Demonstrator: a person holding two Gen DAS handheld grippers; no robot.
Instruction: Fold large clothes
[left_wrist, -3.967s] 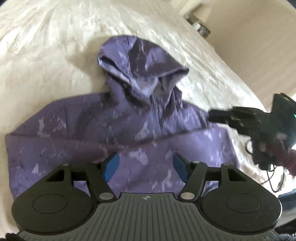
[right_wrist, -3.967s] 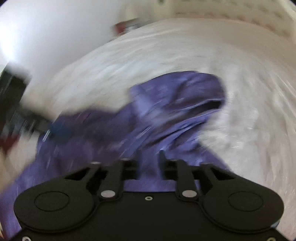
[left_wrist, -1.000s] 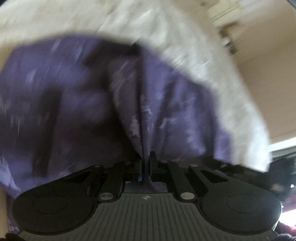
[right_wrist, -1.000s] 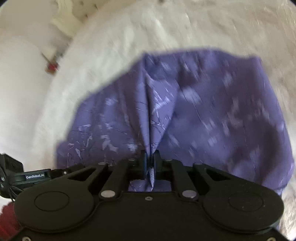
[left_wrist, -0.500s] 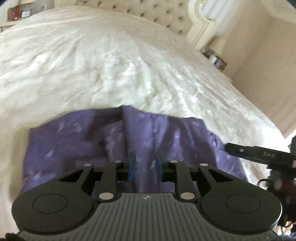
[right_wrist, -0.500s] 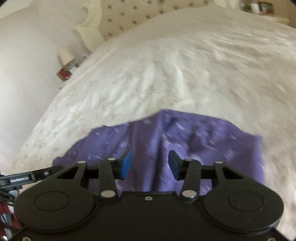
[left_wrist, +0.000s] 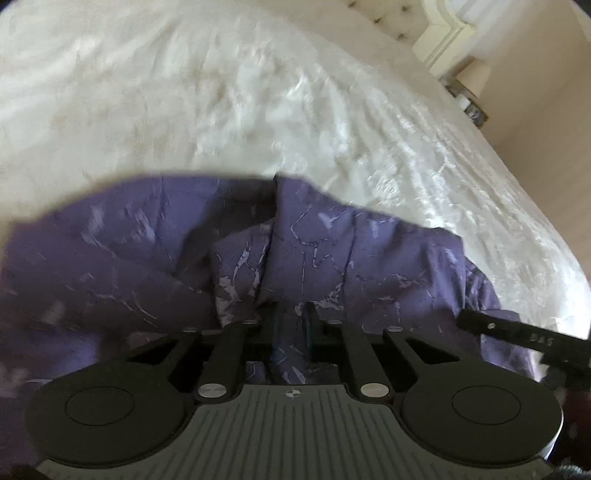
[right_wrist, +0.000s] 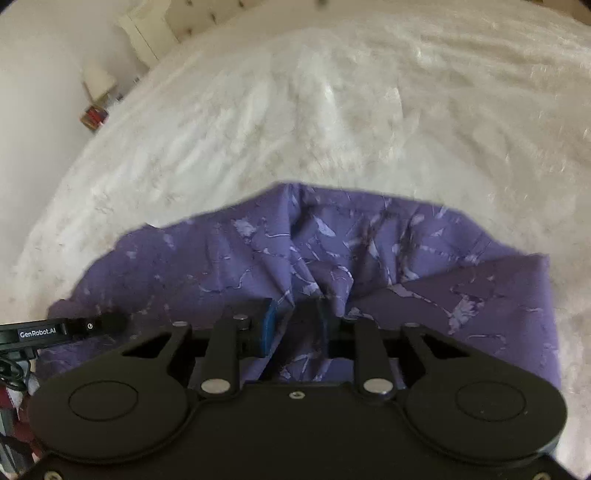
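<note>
Pinching purple hoodie (left_wrist: 303, 258) near edge on white bed (left_wrist: 221, 92): left tool (left_wrist: 291, 325) and right tool (right_wrist: 295, 325) both clenched on fabric bunches. Mid-fold; next likely lift and carry over.

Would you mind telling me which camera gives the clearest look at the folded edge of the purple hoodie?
The right wrist view: the purple hoodie shows its far edge and right corner against the white bedspread, fairly sharp. The left wrist view shows the same garment darker and blurred at left, partly hidden by the left gripper.
</note>
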